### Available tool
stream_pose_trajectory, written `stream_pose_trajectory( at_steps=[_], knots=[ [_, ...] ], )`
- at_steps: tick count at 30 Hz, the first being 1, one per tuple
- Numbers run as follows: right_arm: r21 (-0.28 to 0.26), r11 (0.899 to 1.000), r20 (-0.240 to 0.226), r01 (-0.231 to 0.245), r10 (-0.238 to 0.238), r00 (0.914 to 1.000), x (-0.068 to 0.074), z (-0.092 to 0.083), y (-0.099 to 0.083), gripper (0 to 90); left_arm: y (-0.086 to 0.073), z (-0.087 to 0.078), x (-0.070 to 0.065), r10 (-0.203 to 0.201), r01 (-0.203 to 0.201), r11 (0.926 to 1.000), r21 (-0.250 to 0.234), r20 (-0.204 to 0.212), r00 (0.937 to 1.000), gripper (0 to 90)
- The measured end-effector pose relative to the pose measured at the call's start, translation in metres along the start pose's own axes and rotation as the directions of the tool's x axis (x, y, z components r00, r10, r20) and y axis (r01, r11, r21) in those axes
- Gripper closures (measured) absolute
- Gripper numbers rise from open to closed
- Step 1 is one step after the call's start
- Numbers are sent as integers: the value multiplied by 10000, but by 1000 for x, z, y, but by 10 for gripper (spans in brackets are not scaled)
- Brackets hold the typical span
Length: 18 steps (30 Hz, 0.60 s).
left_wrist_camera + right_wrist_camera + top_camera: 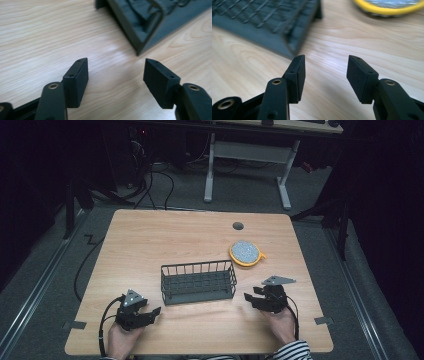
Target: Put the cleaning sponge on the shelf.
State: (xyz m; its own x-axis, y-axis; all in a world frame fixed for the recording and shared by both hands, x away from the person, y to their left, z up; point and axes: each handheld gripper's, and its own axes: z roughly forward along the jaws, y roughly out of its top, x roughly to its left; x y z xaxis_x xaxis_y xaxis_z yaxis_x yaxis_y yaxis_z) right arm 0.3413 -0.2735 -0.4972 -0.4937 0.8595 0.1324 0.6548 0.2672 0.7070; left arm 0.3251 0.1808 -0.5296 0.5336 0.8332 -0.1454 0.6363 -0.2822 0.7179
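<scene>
Hands come in from the near edge of the table (150,227), each holding one gripper. The left gripper (154,312) is at the near left, its jaws well apart with nothing between them; the left gripper view shows only bare wood in the gap. The right gripper (248,298) is at the near right, jaws also apart and empty, with bare wood between them in its own view.

Between the two grippers, a little farther from the person, stands the basket (198,282), a dark wire basket with its long axis running left to right across the table. Its near left corner is ahead and to the right of the left gripper, and its near right corner is just ahead and left of the right gripper.

Beyond the basket's right end lies the sponge (245,253), round, yellow-rimmed with a grey top, apart from the basket. It lies ahead of the right gripper, so I judge this hand is the nearer one to reach it.
</scene>
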Motion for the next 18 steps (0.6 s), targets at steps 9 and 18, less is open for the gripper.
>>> stream_pose_trajectory(
  at_steps=[9,18],
  knots=[
    [-590,9966,760,-581,626,9951,-30,-8,-2,444,7,3,20,-63,67,10000,33,-982,9952,311],
    [-685,9941,1288,-847,930,9873,-54,-4,18,431,15,16,34,78,-104,9999,-133,-1815,9834,305]
  ],
)
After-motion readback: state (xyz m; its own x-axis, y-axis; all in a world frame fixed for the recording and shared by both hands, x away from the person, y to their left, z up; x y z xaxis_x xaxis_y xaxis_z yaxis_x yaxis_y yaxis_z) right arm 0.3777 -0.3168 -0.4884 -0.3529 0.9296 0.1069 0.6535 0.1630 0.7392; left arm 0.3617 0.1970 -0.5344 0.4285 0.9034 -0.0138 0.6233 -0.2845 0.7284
